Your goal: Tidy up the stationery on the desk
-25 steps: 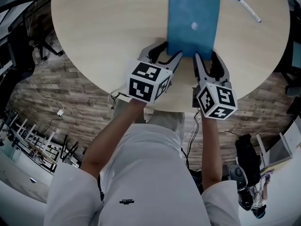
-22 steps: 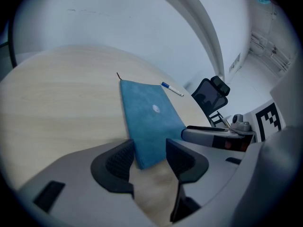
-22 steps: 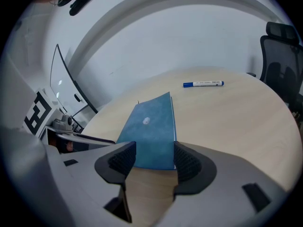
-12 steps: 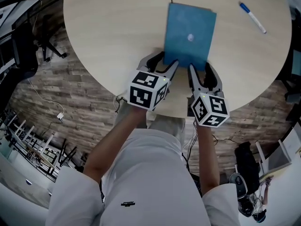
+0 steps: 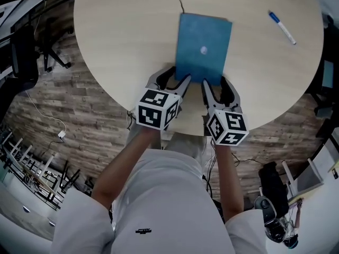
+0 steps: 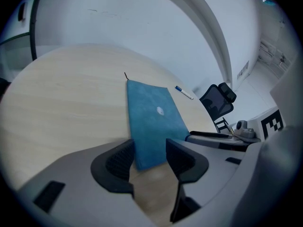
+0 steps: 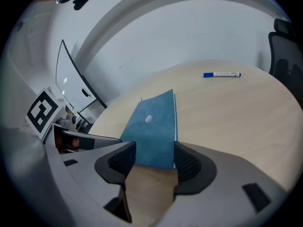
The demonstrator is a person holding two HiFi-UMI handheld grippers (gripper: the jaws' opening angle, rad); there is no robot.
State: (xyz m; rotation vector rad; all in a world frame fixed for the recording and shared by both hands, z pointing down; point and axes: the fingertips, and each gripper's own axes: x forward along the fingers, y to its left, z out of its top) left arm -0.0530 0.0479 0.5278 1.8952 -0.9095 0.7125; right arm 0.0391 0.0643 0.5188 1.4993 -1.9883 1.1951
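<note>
At the six o'clock edge of a round pale wooden desk (image 5: 122,41): a closed blue fabric-covered notebook (image 5: 204,46), with left gripper (image 5: 179,74) and right gripper (image 5: 213,81) side by side at its near edge. Both claws spread, pinching nothing. At two o'clock, well apart, a white marker pen with blue cap (image 5: 281,27). Looks early: nothing gathered yet.

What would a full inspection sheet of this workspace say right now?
Surface: round light-wood table, holding only two items.
Job's things: blue notebook closed and flat near the person's edge; pen lying apart from it at the far right.
Clutter: nothing seen.
Grippers: left gripper and right gripper both open, side by side at the notebook's near edge.
Cables: loose white cable on the floor left of the table.
Surroundings: wood-plank floor; black office chair.
</note>
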